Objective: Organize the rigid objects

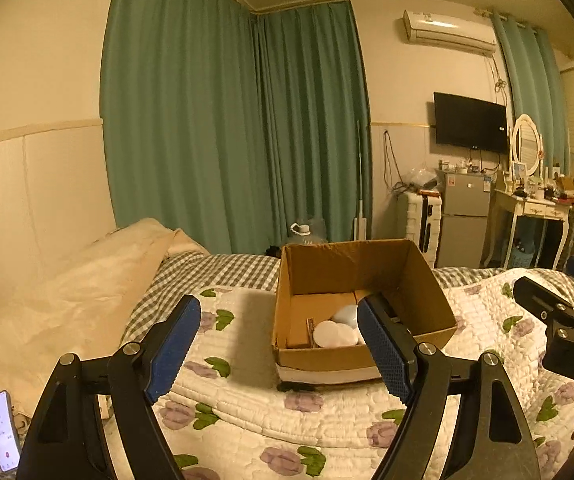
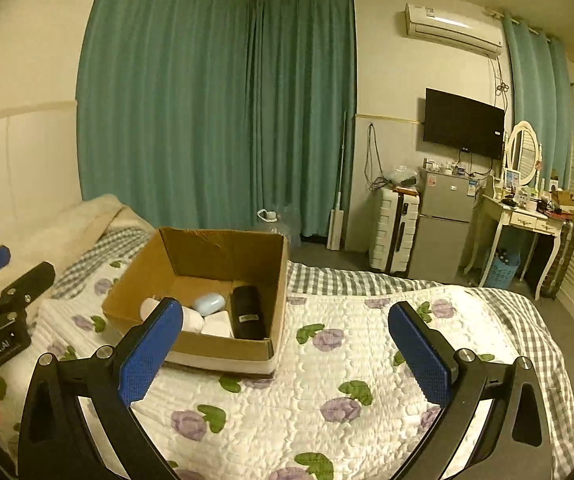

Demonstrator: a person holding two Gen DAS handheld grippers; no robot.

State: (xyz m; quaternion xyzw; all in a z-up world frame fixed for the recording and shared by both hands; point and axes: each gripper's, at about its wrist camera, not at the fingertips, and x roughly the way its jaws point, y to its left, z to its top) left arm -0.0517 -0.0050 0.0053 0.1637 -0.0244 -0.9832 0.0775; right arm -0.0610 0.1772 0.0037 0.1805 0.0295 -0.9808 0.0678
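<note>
Looks pretty much wrapped up. The cardboard box sits on the bed just ahead of both tools, with the black cylinder, light blue case and white items already inside. Left hand-held gripper and right hand-held gripper both gape apart, holding nothing. Can't spot anything loose on the quilt.

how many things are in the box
4 visible: a black cylinder at the right, a blue case mid-back, a white block in front, a white round item left. Others may be hidden.
</note>
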